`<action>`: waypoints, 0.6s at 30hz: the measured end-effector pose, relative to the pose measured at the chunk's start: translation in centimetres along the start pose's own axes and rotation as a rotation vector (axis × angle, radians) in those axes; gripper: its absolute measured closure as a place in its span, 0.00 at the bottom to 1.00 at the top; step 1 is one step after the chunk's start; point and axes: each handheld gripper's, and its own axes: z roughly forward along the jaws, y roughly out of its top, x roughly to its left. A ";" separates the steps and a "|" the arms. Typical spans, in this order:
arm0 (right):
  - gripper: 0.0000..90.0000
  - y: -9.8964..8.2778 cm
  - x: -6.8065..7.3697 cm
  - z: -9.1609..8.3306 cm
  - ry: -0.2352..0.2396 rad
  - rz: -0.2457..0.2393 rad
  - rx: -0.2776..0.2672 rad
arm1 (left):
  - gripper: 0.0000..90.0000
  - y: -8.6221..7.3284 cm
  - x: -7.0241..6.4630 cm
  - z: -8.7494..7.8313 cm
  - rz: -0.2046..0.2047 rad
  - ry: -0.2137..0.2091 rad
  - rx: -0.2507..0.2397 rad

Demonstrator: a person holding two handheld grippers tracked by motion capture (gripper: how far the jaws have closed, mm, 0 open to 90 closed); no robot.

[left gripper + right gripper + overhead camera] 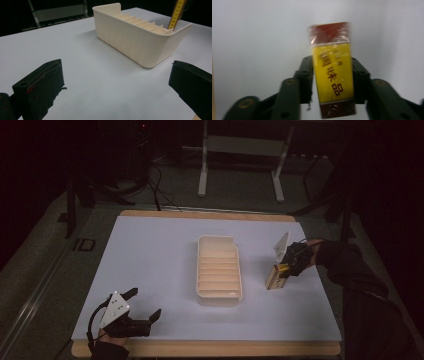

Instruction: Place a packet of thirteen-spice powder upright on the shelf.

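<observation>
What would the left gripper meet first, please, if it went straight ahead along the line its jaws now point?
Probably the white slotted tray: the open left gripper looks at its near rounded corner, across bare tabletop. Depth is hard to judge, so it might graze the corner rather than hit squarely.

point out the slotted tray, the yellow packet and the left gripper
slotted tray (pixel 201 270): high view, on its left wall.
yellow packet (pixel 332 75): right gripper view, on the middle of its yellow face.
left gripper (pixel 146 304): high view, midway between its open fingertips.
</observation>
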 end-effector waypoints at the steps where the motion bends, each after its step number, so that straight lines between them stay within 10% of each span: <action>1: 0.73 0.1 -0.1 0.0 0.010 0.005 -0.003 | 0.00 0.0 0.0 0.0 0.000 -0.001 0.000; 18: 0.75 1.0 0.3 -1.8 0.023 0.048 -0.005 | 0.00 0.0 0.0 0.0 -0.002 0.002 0.000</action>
